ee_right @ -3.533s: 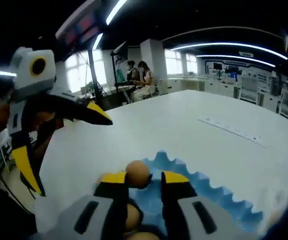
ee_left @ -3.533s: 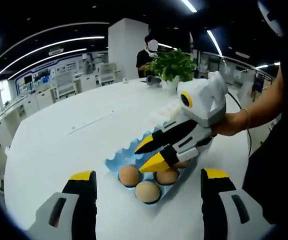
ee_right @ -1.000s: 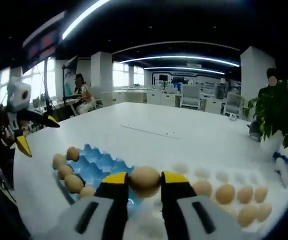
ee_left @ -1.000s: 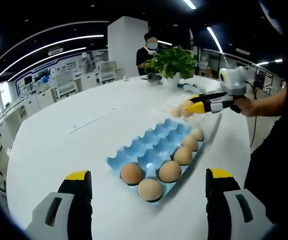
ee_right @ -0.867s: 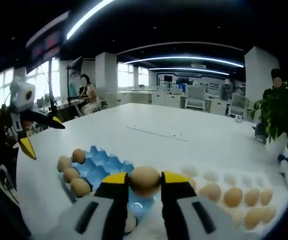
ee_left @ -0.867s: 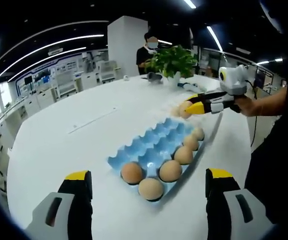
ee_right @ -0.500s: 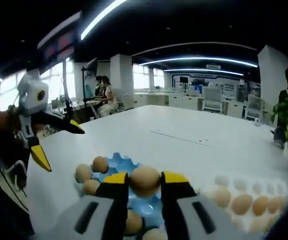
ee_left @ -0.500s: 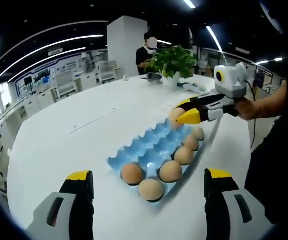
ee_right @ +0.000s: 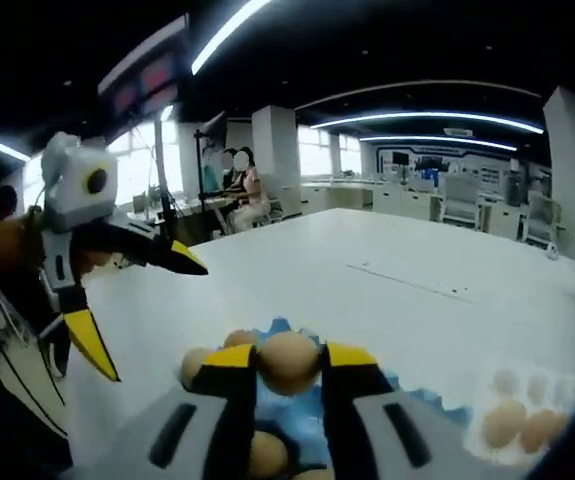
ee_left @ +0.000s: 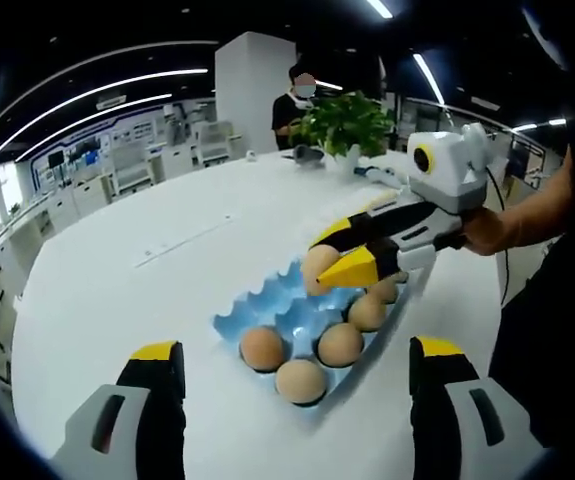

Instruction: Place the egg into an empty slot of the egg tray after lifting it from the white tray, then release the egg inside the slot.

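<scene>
The right claw (ee_right: 288,362) holds the egg (ee_right: 289,360) between its two jaws, above the blue egg tray (ee_left: 267,302), which lies on the white surface (ee_left: 137,290). The left claw (ee_left: 292,365) stays wide and holds nothing. If the jaws part too high, or over a slot that is already full, the egg could drop, hit another egg (ee_left: 339,342) and crack.

I see matt tan eggs (ee_left: 301,380) in a blue moulded-pulp egg tray (ee_left: 267,300) on the smooth, faintly glossy white bench (ee_left: 127,290), and my right gripper (ee_right: 287,362) shows matt yellow-tipped plastic fingers (ee_right: 229,358).
</scene>
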Motion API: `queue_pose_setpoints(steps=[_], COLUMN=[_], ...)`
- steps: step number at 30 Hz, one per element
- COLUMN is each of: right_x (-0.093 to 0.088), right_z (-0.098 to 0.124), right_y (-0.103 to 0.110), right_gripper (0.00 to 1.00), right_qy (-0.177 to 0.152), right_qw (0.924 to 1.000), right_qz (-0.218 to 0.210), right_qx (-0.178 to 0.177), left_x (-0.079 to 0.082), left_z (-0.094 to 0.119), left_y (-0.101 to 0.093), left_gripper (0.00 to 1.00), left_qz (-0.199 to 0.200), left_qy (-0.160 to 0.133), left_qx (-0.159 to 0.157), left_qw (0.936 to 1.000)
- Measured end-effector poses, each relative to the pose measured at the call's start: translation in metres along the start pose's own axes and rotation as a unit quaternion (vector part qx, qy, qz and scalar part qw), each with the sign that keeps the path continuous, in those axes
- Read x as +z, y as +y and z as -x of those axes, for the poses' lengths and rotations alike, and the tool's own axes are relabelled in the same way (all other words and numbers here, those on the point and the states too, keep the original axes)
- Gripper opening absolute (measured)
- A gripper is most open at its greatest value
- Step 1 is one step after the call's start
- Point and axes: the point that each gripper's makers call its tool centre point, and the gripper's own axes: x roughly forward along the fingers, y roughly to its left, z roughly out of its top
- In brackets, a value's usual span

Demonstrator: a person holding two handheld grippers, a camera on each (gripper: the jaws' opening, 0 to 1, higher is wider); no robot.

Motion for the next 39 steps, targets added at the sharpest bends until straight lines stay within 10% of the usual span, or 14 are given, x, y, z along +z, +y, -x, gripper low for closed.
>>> queue_pose_setpoints(steps=[39], right_x=[-0.035], right_z=[-0.036], right_y=[0.009], right_gripper=[0.25], right_qy=[0.067], right_qw=[0.9972], right_qz=[0.001], right_qx=[0.032], left_x=[0.005], left_z=[-0.003], left_y=[0.003], left_gripper=[0.90], left_qz=[0.000], left_qy=[-0.004], left_qx=[0.004], left_qw=[1.0000])
